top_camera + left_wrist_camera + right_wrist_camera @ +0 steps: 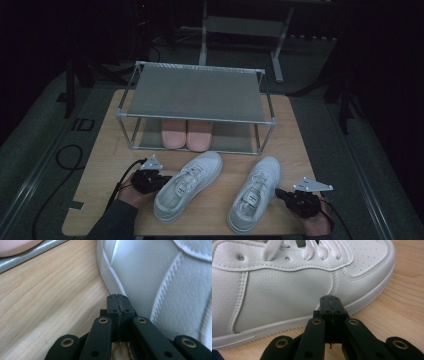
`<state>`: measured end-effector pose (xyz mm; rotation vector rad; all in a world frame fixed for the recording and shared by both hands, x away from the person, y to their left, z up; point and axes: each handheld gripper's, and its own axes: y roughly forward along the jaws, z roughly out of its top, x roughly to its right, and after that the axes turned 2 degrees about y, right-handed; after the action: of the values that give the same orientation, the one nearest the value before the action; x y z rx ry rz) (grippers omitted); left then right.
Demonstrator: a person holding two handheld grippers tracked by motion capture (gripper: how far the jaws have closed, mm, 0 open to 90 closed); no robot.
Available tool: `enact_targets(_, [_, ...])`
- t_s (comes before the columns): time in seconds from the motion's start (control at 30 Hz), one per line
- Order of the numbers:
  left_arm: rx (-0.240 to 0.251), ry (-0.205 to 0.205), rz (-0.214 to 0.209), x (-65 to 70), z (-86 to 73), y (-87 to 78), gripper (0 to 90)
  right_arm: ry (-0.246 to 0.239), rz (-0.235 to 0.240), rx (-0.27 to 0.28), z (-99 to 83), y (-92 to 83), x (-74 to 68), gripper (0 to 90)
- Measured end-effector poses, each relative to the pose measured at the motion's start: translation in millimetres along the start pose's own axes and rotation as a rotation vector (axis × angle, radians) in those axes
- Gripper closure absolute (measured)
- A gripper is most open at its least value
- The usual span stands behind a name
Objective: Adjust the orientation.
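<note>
A wooden table [110,150] carries two white sneakers [189,185] and a metal shoe rack [195,95].

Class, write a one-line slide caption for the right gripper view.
Shut right gripper pointing at the side of a white sneaker on the wooden table.

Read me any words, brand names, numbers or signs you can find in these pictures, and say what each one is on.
"ID": pale marking on the dark floor left of the wooden table.
Tongue label of the left white sneaker: too small and blurred to read.
Tongue label of the right white sneaker: also unreadable.
Both gripper views: no lettering visible.
</note>
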<state>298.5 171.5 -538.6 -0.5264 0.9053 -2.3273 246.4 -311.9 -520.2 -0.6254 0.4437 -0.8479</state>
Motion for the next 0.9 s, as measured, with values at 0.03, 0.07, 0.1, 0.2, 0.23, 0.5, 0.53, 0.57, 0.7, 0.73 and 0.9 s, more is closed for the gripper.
enact_targets(0.03, [-0.001,0.005,-0.006,1.9,3.0,3.6,89.6,-0.004,0.003,-0.001,0.4,1.1,-0.1,90.0])
enact_targets(0.07, [0.000,0.008,-0.010,3.6,4.8,5.8,89.6,-0.004,0.006,-0.001,0.3,1.1,-0.1,90.0])
enact_targets(0.1, [0.000,0.013,-0.012,4.7,6.4,7.6,89.6,-0.004,0.008,-0.002,0.3,1.2,-0.4,90.0])
enact_targets(0.2, [-0.003,0.026,-0.021,8.3,11.7,13.4,89.5,-0.009,0.009,-0.001,0.2,1.4,-1.4,90.0])
enact_targets(0.23, [-0.002,0.035,-0.030,11.1,16.2,18.5,89.5,-0.011,0.013,-0.001,0.1,1.3,-1.6,90.0])
enact_targets(0.5, [-0.001,0.043,-0.046,17.3,33.2,37.5,89.6,-0.023,0.032,-0.004,0.3,0.6,-5.3,90.0])
enact_targets(0.53, [-0.001,0.043,-0.046,17.3,33.2,37.5,89.6,-0.023,0.033,-0.004,0.4,0.6,-5.1,90.0])
enact_targets(0.57, [-0.001,0.049,-0.052,19.0,35.3,40.1,89.6,-0.021,0.040,-0.005,0.5,0.5,-4.9,90.0])
enact_targets(0.7, [-0.005,0.076,-0.076,26.2,44.1,50.0,89.6,-0.032,0.050,-0.005,1.0,0.9,-7.6,90.0])
enact_targets(0.73, [-0.004,0.076,-0.080,27.7,45.7,52.0,89.6,-0.032,0.050,-0.005,1.0,0.9,-7.6,90.0])
enact_targets(0.9, [-0.005,0.101,-0.096,35.2,55.4,63.4,89.7,-0.035,0.059,0.000,1.6,0.4,-10.3,90.0])
